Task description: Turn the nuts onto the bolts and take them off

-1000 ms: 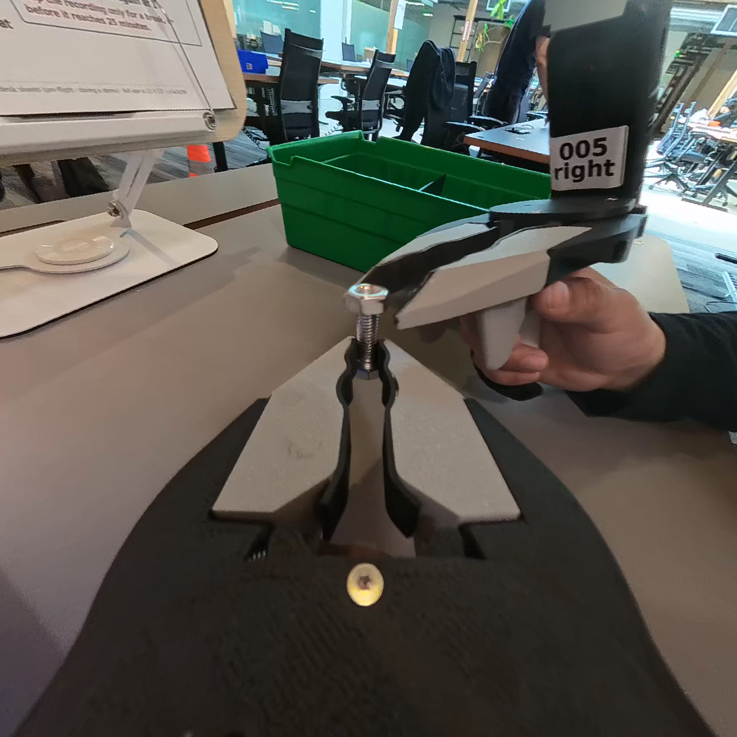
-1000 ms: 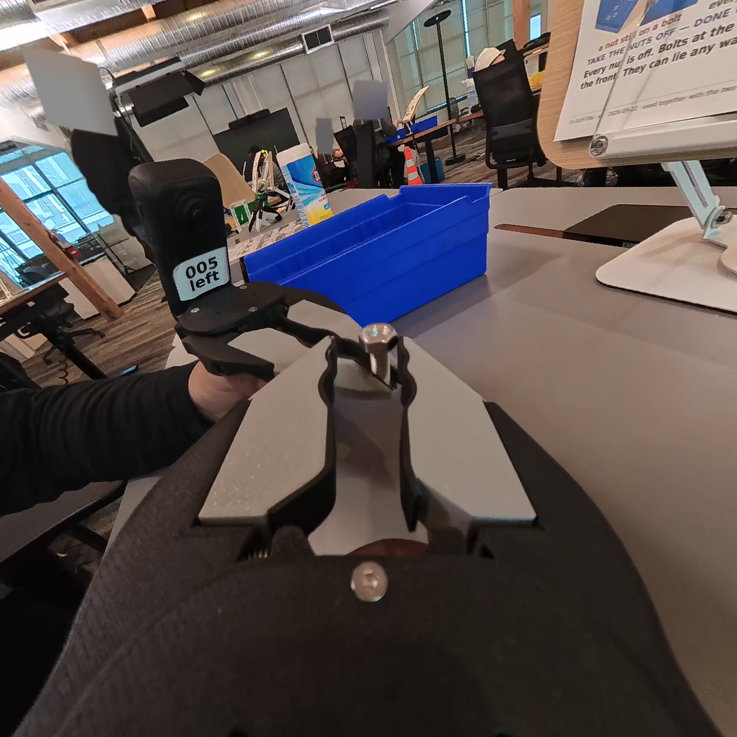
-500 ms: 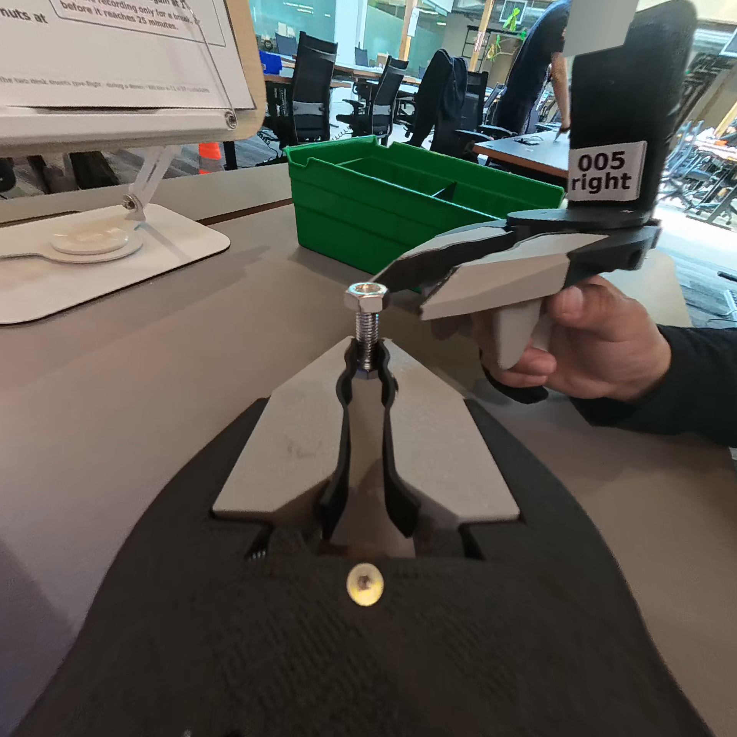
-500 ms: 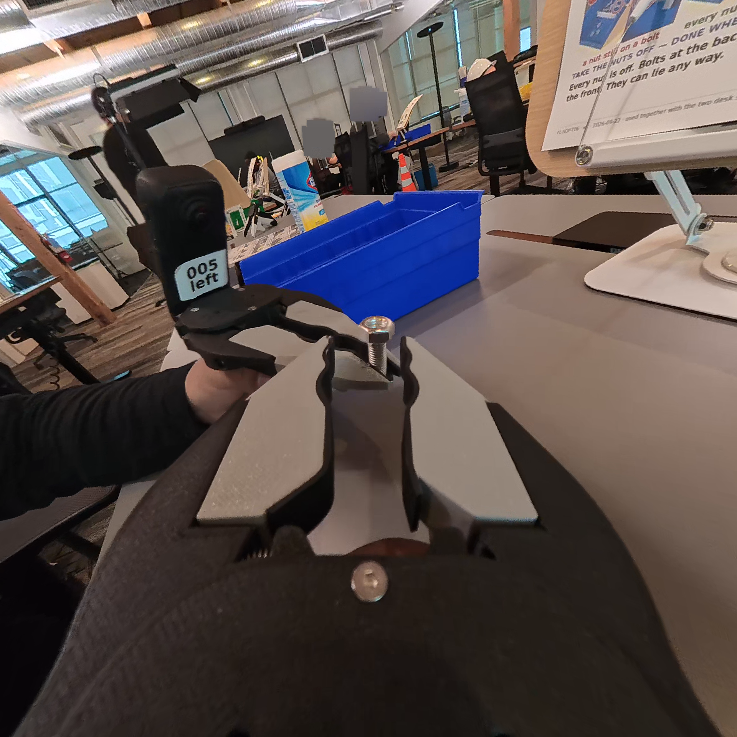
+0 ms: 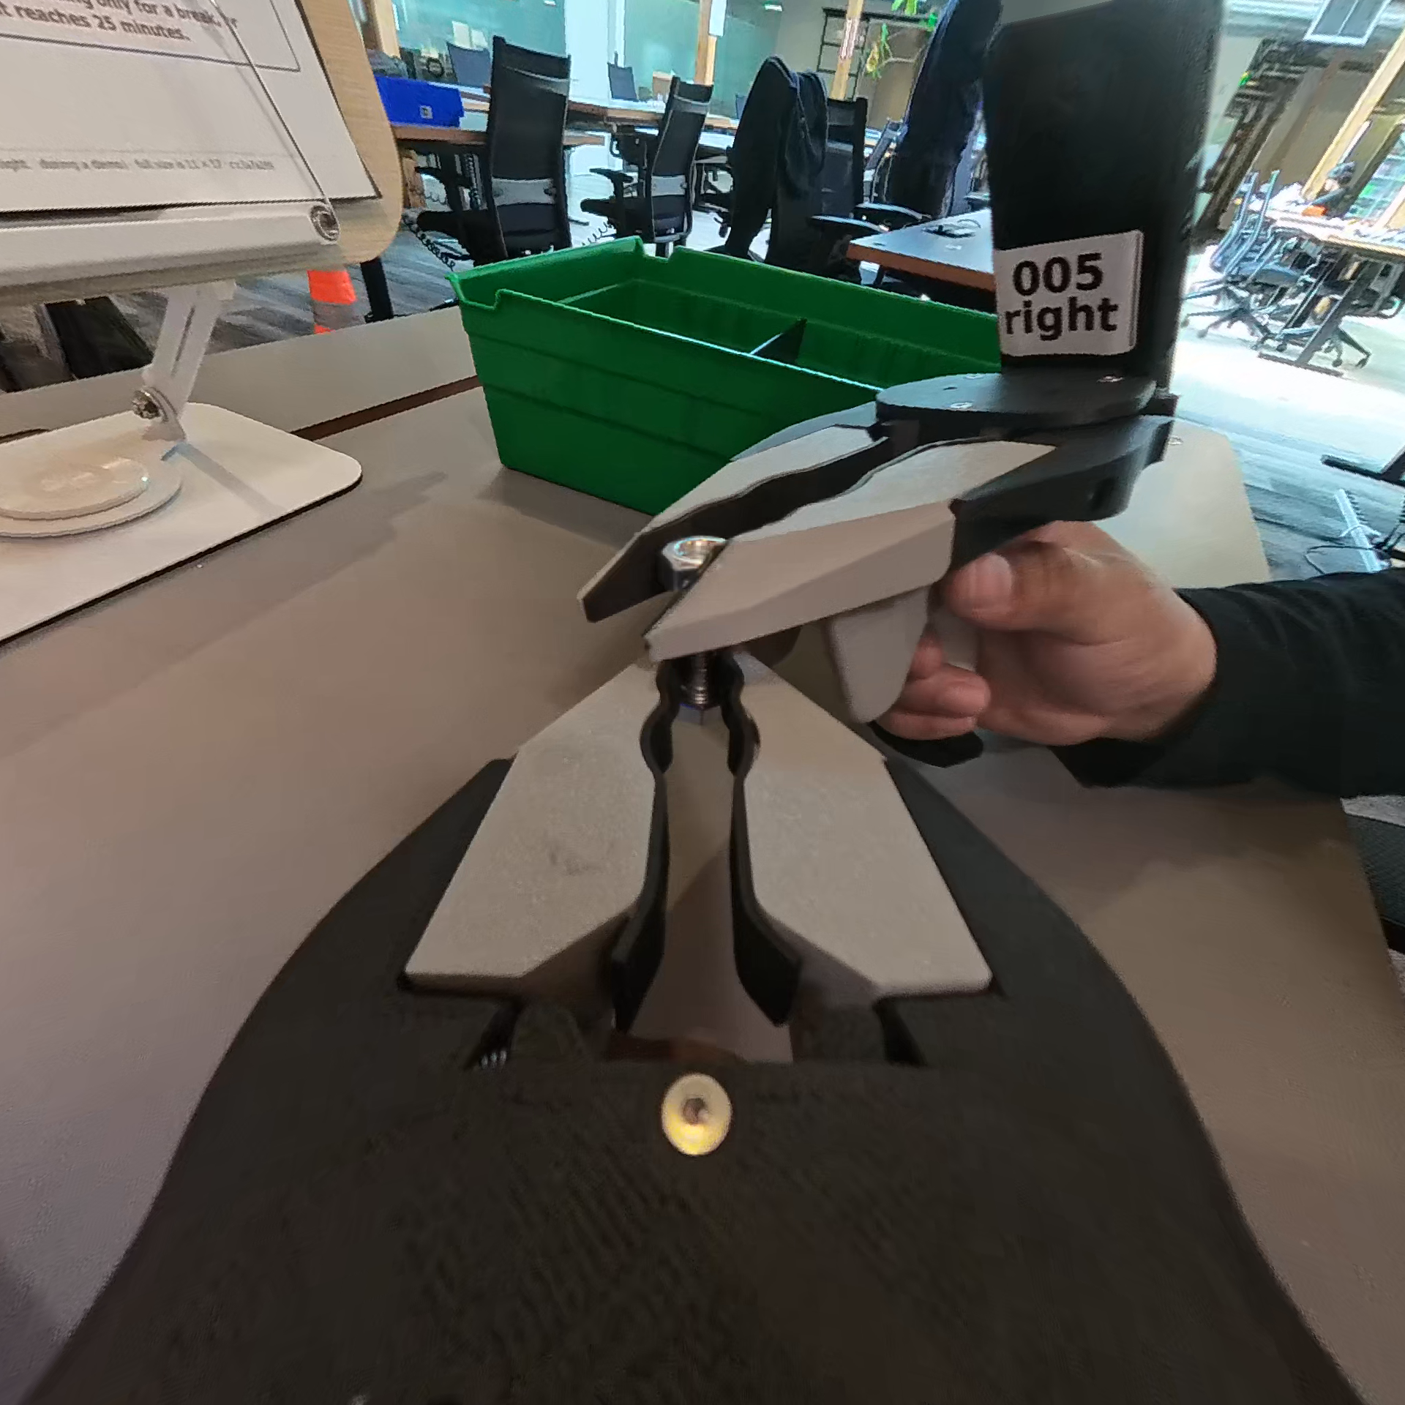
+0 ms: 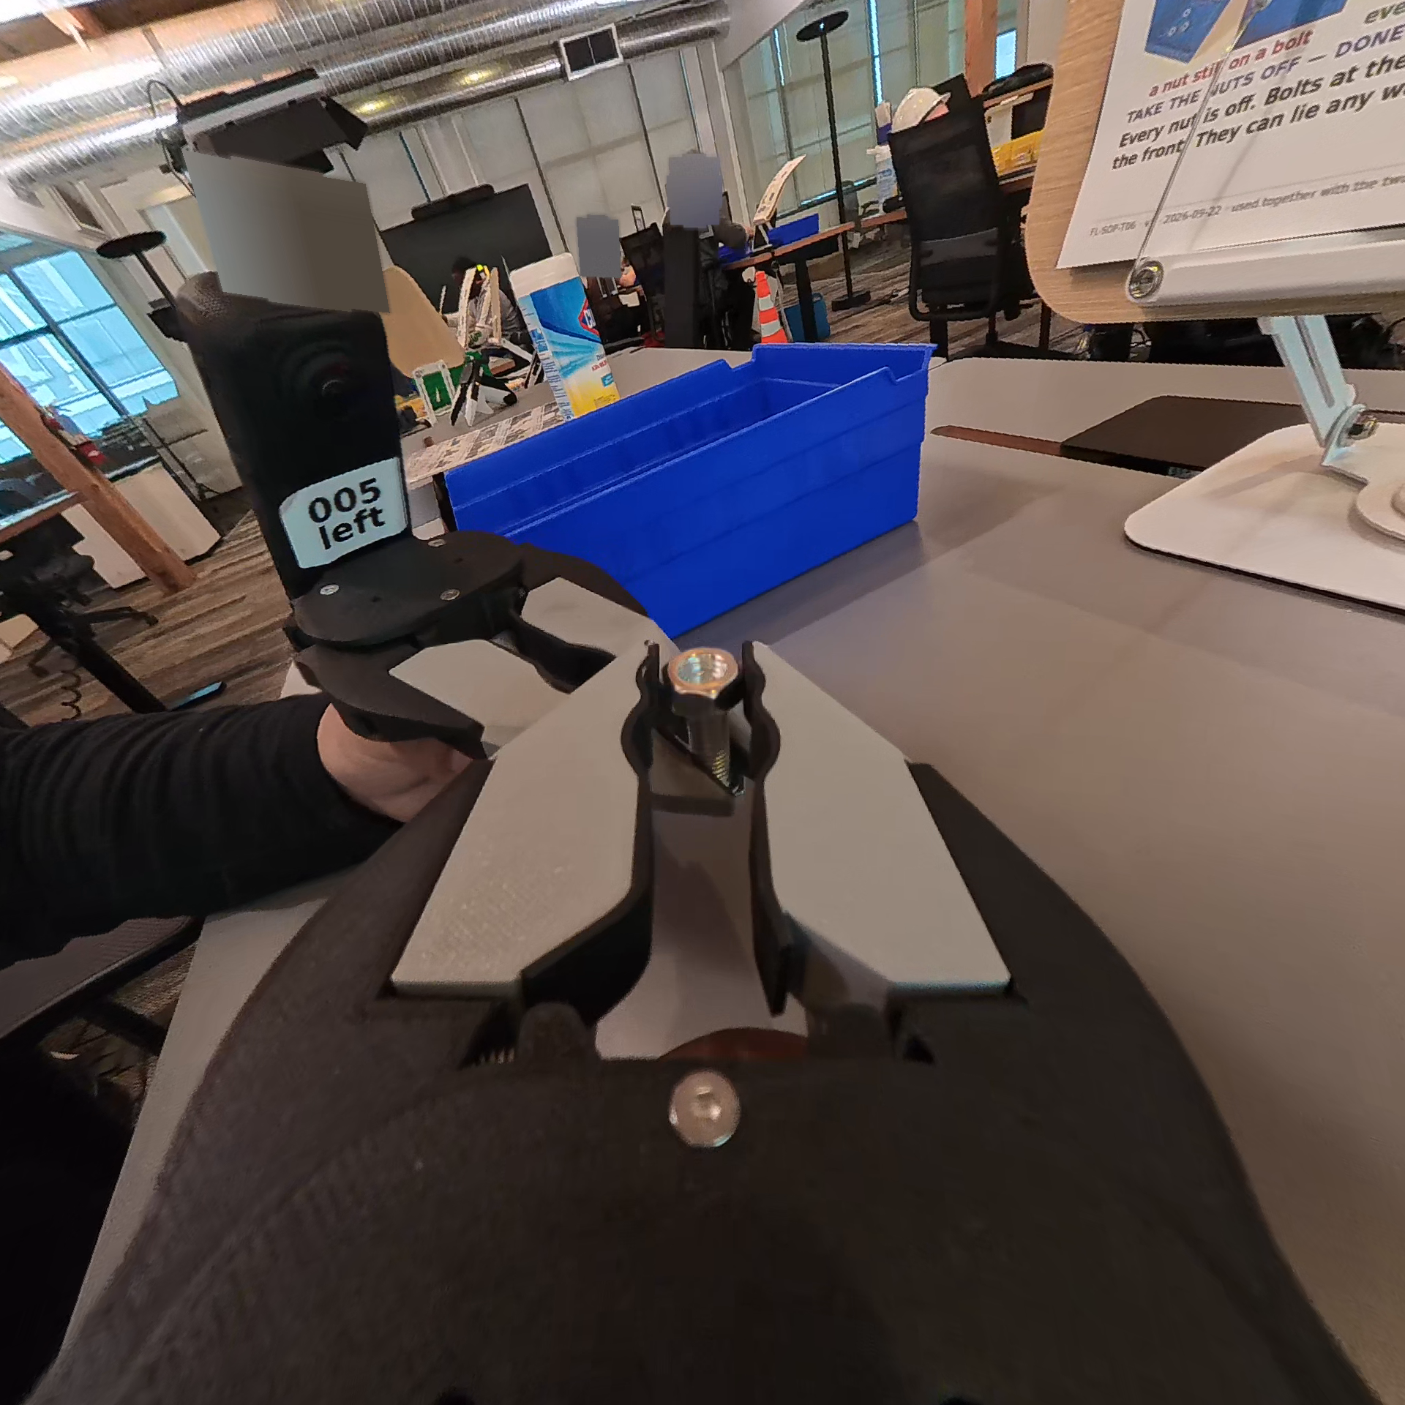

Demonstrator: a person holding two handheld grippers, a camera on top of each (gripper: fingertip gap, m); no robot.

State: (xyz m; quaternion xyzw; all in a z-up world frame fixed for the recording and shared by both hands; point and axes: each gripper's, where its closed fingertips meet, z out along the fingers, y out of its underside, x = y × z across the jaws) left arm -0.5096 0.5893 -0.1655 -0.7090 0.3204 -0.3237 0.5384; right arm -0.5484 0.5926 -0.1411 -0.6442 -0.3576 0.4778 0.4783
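My left gripper (image 5: 696, 707) is shut on the lower end of a silver bolt (image 5: 693, 683) and holds it upright above the grey table. A hex nut (image 5: 688, 551) sits at the top of the thread. My right gripper (image 5: 620, 623) reaches in level from the right, and its fingers close on the nut from both sides. In the right wrist view the nut (image 6: 703, 677) sits between my right gripper's tips (image 6: 699, 658). The threaded shaft (image 6: 711, 745) runs down to the left gripper (image 6: 718, 787). A hand holds each gripper.
A green bin (image 5: 646, 395) stands behind the bolt in the left wrist view. A blue bin (image 6: 722, 486) stands behind it in the right wrist view. A white stand (image 5: 152, 486) holding an instruction sheet is at the back of the table. A wipes canister (image 6: 562, 342) stands farther off. Both grippers' tips are close together, under 4 cm apart.
My right gripper, open and drawn back beside the nut, has moved in over the bolt top and narrowed its fingers around the nut. My left gripper holds the bolt as before.
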